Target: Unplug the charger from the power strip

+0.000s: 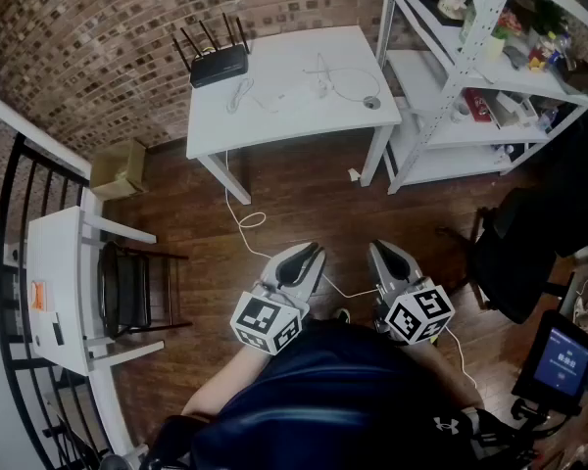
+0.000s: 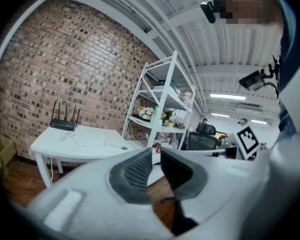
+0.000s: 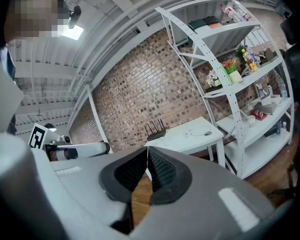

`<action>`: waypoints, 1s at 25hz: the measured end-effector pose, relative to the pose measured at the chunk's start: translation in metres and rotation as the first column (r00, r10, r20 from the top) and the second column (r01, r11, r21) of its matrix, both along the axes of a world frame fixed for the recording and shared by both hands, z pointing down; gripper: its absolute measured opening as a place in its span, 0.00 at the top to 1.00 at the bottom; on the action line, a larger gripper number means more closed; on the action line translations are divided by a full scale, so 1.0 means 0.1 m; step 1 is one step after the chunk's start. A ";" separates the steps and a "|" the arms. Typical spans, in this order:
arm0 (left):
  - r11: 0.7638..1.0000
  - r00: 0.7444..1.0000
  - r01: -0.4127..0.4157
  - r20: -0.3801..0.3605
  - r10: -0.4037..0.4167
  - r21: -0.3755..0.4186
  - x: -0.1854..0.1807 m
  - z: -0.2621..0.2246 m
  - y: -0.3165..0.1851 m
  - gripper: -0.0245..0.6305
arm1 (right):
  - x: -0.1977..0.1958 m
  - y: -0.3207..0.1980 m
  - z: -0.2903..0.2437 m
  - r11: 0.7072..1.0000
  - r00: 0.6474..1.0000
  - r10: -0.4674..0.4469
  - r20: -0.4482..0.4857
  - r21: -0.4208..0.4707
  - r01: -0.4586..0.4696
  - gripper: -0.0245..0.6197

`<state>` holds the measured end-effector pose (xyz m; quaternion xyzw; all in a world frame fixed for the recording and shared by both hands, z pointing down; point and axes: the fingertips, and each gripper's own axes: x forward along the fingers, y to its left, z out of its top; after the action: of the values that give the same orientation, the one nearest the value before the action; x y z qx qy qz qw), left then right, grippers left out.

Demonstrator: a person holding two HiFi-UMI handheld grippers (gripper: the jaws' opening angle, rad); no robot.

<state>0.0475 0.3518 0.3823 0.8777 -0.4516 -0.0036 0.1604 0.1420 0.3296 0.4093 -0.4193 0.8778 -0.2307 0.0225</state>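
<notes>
Approach stage: left gripper [image 1: 309,254] jaws stand narrowly apart, right gripper [image 1: 383,251] jaws meet, both empty. The charger probably lies among white cables [image 1: 325,79] on the far table [image 1: 274,125]; next, walk there.

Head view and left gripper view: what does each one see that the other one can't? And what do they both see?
Only the head view shows the black chair, the black railing next to it, and the white cable looping over the wooden floor. Only the left gripper view shows the ceiling lights and the small gap between the jaws of the left gripper, with nothing in it. Both show the white table, the black router on it, the white shelf rack and the brick wall.
</notes>
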 end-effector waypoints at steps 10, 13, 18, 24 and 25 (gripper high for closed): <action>0.999 0.999 0.031 0.014 -0.031 -0.008 0.07 0.01 -0.19 0.89 | 0.15 -0.24 0.03 1.000 1.000 0.000 0.015 -0.012 0.000 0.95; 1.000 1.000 0.006 0.011 -0.006 -0.017 0.04 0.08 -0.32 0.89 | 0.12 -0.36 0.07 1.000 1.000 0.018 0.006 -0.021 -0.017 0.95; 0.999 0.999 -0.030 -0.018 0.029 -0.020 -0.04 0.14 -0.80 0.89 | 0.08 -0.76 0.11 0.997 0.997 0.068 -0.027 -0.024 -0.068 0.95; 0.997 0.996 -0.077 -0.055 0.076 -0.021 -0.28 0.11 -1.53 0.89 | -0.15 -1.40 0.05 0.993 0.989 0.118 -0.090 -0.019 -0.120 0.95; 0.996 0.995 -0.081 -0.060 0.080 -0.021 -0.35 0.10 -1.65 0.89 | -0.22 -1.51 0.04 0.992 0.988 0.122 -0.094 -0.020 -0.125 0.95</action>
<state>0.0122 0.1866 0.3925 0.8927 -0.4109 -0.0177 0.1842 0.1197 0.1785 0.4132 -0.4835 0.8471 -0.2204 -0.0096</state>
